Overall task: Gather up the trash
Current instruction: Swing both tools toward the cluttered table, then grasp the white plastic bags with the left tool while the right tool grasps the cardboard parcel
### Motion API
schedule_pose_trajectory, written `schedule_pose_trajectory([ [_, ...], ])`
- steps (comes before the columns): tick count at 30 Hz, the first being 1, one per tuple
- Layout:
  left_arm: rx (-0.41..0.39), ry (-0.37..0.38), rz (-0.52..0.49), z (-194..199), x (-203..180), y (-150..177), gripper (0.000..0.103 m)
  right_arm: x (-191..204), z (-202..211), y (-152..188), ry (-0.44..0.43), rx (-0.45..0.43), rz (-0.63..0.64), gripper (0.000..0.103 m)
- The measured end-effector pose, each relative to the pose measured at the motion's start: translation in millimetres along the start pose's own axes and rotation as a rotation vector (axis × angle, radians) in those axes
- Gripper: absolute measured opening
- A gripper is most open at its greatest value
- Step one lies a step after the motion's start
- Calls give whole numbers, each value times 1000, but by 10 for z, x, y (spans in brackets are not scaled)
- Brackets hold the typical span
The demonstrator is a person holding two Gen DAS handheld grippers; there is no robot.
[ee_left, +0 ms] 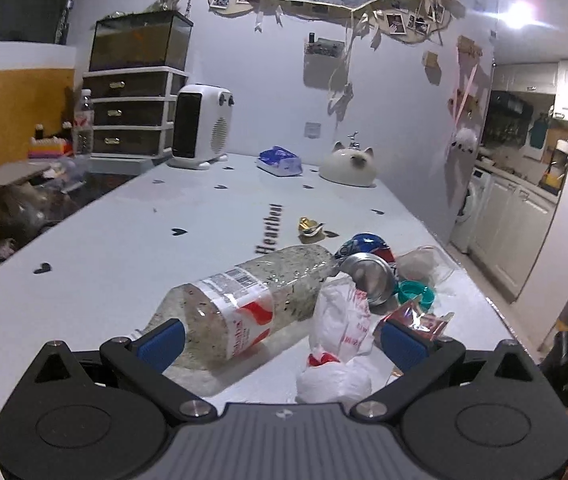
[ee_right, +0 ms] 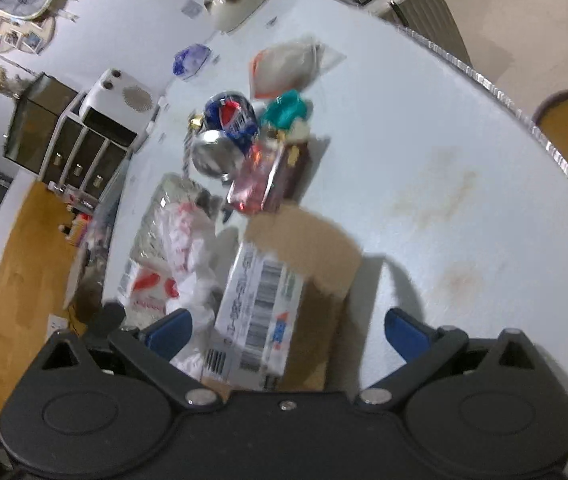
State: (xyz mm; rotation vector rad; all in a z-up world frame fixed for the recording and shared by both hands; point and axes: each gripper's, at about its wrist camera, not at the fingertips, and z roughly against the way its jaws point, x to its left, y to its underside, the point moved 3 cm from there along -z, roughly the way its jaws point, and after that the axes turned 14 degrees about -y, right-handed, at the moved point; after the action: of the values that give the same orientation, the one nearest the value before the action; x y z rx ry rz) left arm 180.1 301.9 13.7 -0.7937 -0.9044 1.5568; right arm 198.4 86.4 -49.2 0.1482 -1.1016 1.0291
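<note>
Several pieces of trash are seen heaped together on the pale surface (ee_left: 124, 240): a clear plastic bottle (ee_left: 244, 300) lying on its side, a crumpled white plastic bag (ee_left: 340, 344) leaning against it, a dented drink can (ee_left: 368, 268) just behind, a teal cap (ee_left: 416, 292), a red foil wrapper (ee_left: 420, 320) and a clear bag (ee_left: 424, 262) farther back. The left gripper (ee_left: 280, 340) is held low at the near edge of the heap with its jaws spread wide, the bottle's base and the white bag lying between the 2 blue pads; nothing is clamped. The right gripper (ee_right: 288, 328) is likewise spread apart, and a cardboard box (ee_right: 284, 300) with a barcode label is framed between its jaws, though contact cannot be confirmed through the blur. The bottle appears empty, so it is judged light, smooth and prone to rolling or squirting out; it is best taken across the labelled middle. The bag is judged soft and nearly weightless, best pinched at a bunched fold. The box is judged light but stiff, best taken across its narrow sides.
</note>
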Motion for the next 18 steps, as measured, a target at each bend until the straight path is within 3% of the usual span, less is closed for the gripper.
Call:
schedule_pose_trajectory([
  [3,9,37,-3,-61,-32,5,99,108,-98,72,-5,42,118,100],
  [6,26,72,-13,-128,-89,37,97,178,-112,113,15,100,286,80],
  [10,60,92,-32,-269,-175,88,91,83,31,22,-9,150,347,70],
  [18,116,99,-92,-504,-370,179,82,-20,329,-151,-25,279,553,65],
])
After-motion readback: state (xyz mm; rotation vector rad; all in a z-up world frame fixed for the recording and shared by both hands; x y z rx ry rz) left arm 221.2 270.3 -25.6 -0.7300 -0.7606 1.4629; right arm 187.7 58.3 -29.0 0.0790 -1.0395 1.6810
